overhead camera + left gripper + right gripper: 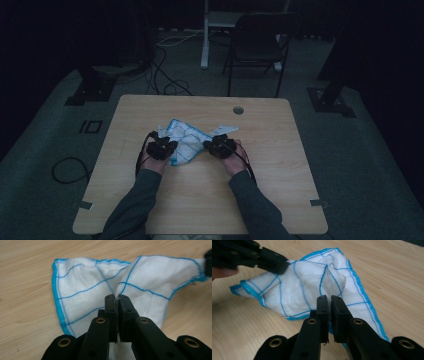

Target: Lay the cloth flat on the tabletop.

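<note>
Light wood table [200,200] in a dark room, grey floor, black folding chair [257,45] behind it, cables [165,75] on the floor. White cloth with blue grid lines [185,140] lies crumpled mid-table between both grippers. Left gripper [167,147] at the cloth's left edge, jaws pinched together on a raised fold of it. Right gripper [212,145] at its right edge, jaws together; in the right gripper view the cloth sits just beyond the tips, can't tell whether fabric is caught.
</note>
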